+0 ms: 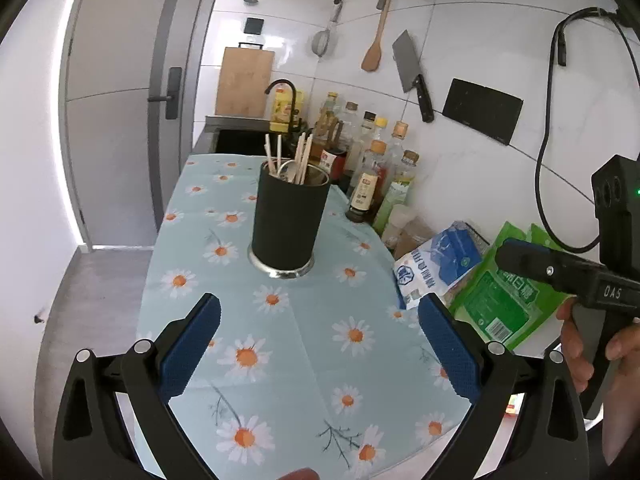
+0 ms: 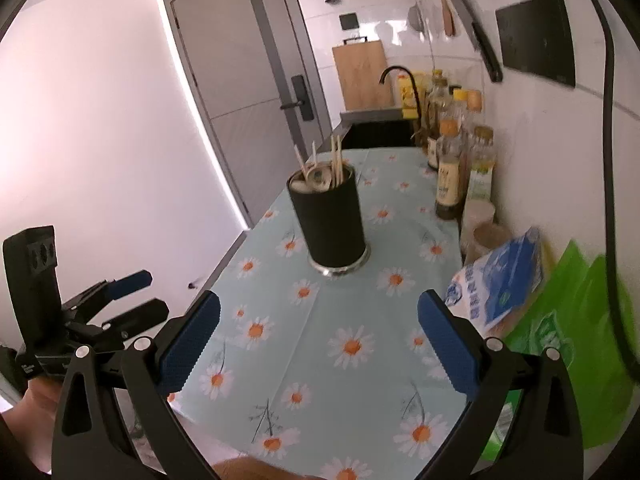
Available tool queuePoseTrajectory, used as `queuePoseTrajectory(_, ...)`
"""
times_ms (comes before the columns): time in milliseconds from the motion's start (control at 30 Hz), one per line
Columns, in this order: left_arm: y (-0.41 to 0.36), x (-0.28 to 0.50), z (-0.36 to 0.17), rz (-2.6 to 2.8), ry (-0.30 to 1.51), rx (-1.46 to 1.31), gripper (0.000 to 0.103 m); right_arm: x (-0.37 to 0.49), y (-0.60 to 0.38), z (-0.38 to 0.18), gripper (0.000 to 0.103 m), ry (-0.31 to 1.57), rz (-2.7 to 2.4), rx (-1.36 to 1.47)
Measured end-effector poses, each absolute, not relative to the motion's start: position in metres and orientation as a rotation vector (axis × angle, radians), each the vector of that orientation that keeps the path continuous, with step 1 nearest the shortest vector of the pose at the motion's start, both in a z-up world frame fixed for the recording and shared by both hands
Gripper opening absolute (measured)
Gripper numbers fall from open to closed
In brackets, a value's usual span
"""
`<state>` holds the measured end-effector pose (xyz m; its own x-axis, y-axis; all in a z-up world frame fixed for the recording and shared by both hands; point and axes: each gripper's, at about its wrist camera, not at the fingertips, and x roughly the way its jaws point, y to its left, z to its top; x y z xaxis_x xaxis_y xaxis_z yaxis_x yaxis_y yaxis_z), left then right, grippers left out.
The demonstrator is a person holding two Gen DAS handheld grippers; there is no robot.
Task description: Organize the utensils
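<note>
A black cylindrical utensil holder (image 1: 289, 224) with a steel base stands upright on the daisy-print tablecloth (image 1: 296, 344). Several pale chopsticks (image 1: 302, 156) and a metal spoon stick out of it. It also shows in the right wrist view (image 2: 330, 222). My left gripper (image 1: 318, 320) is open and empty, well short of the holder. My right gripper (image 2: 318, 320) is open and empty too, also short of the holder. The right gripper shows at the right edge of the left wrist view (image 1: 516, 254); the left gripper shows at the left of the right wrist view (image 2: 140, 294).
Oil and sauce bottles (image 1: 372, 176) line the wall at the right. A blue-white bag (image 1: 436, 268) and a green bag (image 1: 504, 300) lie at the right table edge. A sink with a black tap (image 1: 282, 88) is behind. A cleaver (image 1: 410, 74) and spatula hang on the wall.
</note>
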<state>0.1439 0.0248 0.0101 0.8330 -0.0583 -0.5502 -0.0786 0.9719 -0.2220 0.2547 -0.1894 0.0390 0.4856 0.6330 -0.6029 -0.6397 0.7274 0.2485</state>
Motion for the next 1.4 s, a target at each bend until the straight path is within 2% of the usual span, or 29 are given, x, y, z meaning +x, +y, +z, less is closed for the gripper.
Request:
queuePoseTrajectory(733, 0.012, 0.127, -0.010, 0.005, 0.665, -0.211, 0.096, 0.232, -0.200, 0.010, 0.098, 0.792, 0.752, -0.031)
queuePoseTrajectory(1400, 0.007, 0.132, -0.007, -0.012, 0.673, -0.212, 0.096, 0.229, -0.208, 0.001, 0.098, 0.808, 0.747, -0.054)
